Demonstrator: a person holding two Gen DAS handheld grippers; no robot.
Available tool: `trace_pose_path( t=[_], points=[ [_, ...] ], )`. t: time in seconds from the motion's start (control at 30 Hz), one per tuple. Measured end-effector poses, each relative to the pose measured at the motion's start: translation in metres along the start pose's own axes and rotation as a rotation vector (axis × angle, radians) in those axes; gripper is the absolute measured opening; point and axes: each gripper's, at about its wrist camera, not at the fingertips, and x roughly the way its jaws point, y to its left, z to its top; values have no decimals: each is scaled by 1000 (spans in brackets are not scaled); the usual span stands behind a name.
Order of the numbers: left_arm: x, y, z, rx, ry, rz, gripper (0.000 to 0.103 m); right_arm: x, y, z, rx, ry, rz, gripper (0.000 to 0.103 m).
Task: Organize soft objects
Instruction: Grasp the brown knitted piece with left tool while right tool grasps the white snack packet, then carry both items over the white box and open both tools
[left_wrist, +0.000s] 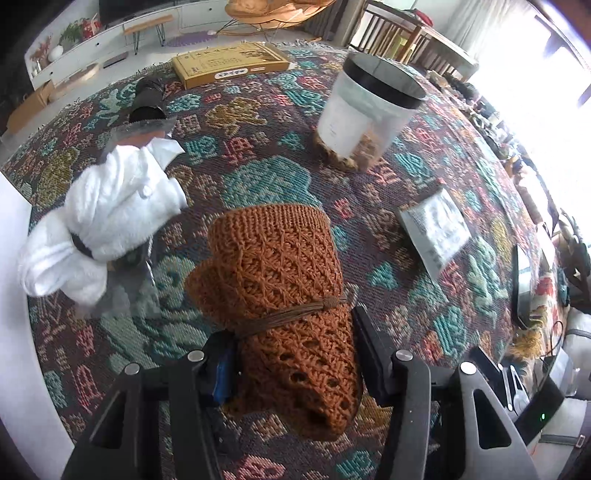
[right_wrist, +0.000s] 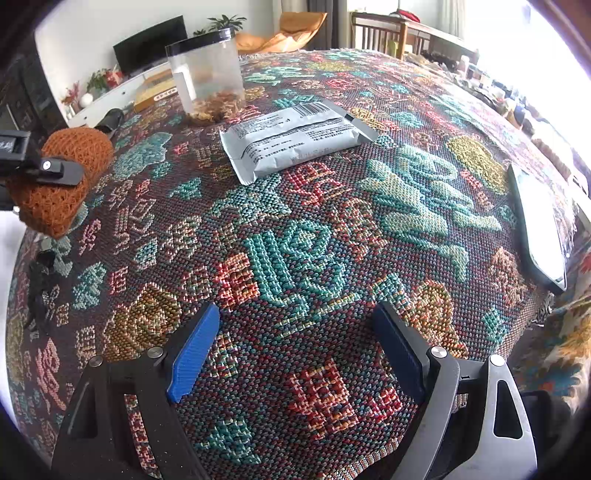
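An orange knitted roll (left_wrist: 273, 258), tied round with a brown cord, lies between the pads of my left gripper (left_wrist: 291, 332), which is shut on its near end. From the right wrist view the same roll (right_wrist: 70, 147) appears at the far left with one of the left gripper's fingers (right_wrist: 55, 170) across it. A white towel roll (left_wrist: 110, 206) with a dark band lies on clear plastic to the left of the knit. My right gripper (right_wrist: 295, 310) stands open over the patterned tablecloth (right_wrist: 303, 258), with nothing between its blue pads.
A clear jar (left_wrist: 365, 110) with a black rim holds brown bits at the back. A grey packet (right_wrist: 295, 136) lies mid-table, a tablet (right_wrist: 535, 221) near the right edge. A yellow box (left_wrist: 229, 62) and a black cylinder (left_wrist: 147, 99) lie at the far side.
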Motion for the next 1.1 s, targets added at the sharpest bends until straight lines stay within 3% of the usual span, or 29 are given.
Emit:
trace_pose_path(
  t=[0.2,0.27,0.33,0.5,0.63,0.77,0.9,0.97,1.07,1.1],
  points=[
    [-32,-13,-52,-2,-81,-80,55,-2,-6,0,19,-7,32,87],
    [-55,-9,-65,0,-133,-61,55,-6,-24,2,95,-15,140,87],
    [-75,0,-78,0,-180,-28,55,-8,-55,8,266,-21,279,86],
    [-94,21,-110,-27,-230,55,55,29,-103,75,589,42,367,87],
    [-96,36,-127,-86,-230,52,55,75,-76,134,652,139,361,87],
    [-100,42,-137,-97,-232,67,55,94,-22,169,512,120,238,88],
    [-99,47,-144,-104,-223,64,55,103,30,177,111,120,48,87],
    [-100,50,-149,-105,-222,68,55,100,37,167,-44,116,47,85],
    [-103,58,-156,-115,-228,61,55,86,26,151,-143,147,97,80],
    [-103,59,-159,-119,-228,62,55,81,21,146,-165,163,107,74]
  ],
)
